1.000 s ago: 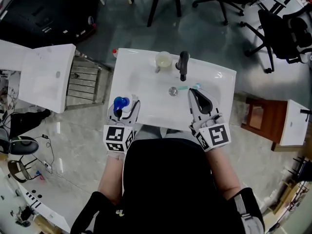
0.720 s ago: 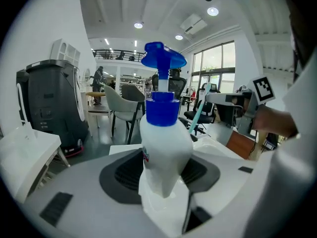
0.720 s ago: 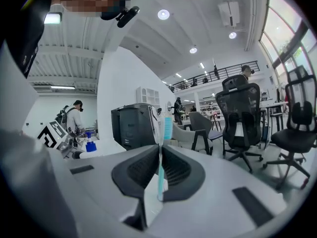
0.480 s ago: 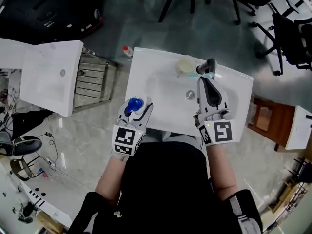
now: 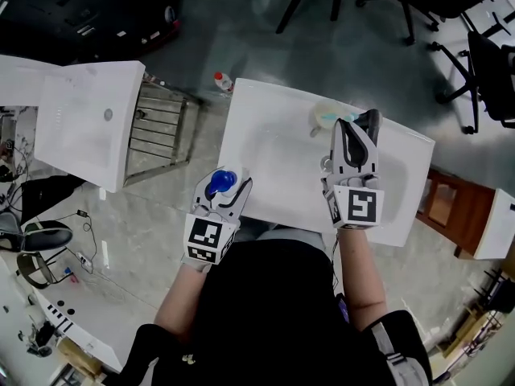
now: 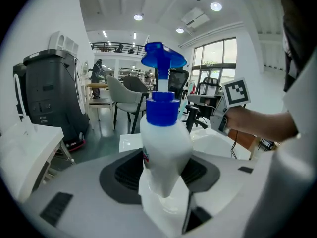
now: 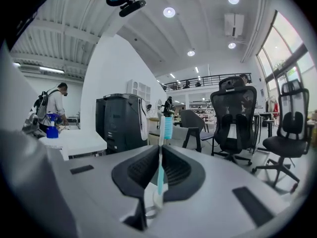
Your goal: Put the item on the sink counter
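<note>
A white sink [image 5: 265,147] lies below me. My left gripper [image 5: 224,188] is over its front left corner, shut on a white bottle with a blue cap [image 5: 220,182]. In the left gripper view the bottle [image 6: 162,148] stands upright between the jaws. My right gripper [image 5: 352,127] is over the back of the sink, next to a pale cup [image 5: 324,116] and the dark faucet [image 5: 372,120]. It is shut on a teal and white toothbrush [image 7: 161,155], which points up out of the jaws. The faucet is partly hidden by the gripper.
A second white sink unit [image 5: 80,123] and a metal rack [image 5: 157,131] stand to the left. A small red-capped bottle [image 5: 223,80] lies on the floor behind the sink. A wooden stool [image 5: 438,203] and office chairs [image 5: 483,63] are on the right.
My right gripper has carried the toothbrush from the basin's middle toward the back, up to the cup and faucet. The left gripper still holds the bottle at the front left corner.
</note>
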{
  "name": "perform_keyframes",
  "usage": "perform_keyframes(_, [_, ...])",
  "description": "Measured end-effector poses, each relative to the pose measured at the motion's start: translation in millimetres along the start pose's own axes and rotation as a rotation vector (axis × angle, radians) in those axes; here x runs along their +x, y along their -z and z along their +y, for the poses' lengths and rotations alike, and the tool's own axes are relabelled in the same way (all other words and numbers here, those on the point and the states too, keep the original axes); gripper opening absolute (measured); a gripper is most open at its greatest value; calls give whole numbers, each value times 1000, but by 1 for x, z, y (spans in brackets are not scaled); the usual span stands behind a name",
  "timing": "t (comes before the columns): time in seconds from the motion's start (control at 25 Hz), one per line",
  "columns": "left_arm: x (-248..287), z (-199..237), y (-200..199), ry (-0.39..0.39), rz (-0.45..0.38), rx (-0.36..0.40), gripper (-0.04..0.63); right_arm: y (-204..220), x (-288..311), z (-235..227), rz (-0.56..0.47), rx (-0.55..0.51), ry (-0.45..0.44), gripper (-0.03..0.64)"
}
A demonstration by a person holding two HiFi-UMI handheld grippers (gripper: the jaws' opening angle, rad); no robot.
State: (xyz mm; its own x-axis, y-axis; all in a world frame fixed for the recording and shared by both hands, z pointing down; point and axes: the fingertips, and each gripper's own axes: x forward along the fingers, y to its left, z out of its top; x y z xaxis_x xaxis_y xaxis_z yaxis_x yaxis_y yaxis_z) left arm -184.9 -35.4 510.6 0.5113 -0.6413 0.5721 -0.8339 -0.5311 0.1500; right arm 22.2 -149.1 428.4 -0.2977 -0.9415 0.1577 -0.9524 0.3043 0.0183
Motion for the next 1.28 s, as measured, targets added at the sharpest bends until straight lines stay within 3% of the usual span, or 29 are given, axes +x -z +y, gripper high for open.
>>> perform_keyframes(0.28, [-4,7,11,-6,15,-14,221,41,14,1,64,-10,24,43])
perform_keyframes(0.8, [-8,6,22,-27,28,-41,221,92,23,19,200,-47,-36,43])
perform_keyframes(1.28, [-12,7,24,-34,22,-55,221,91,32,34,174,-160,-64,43])
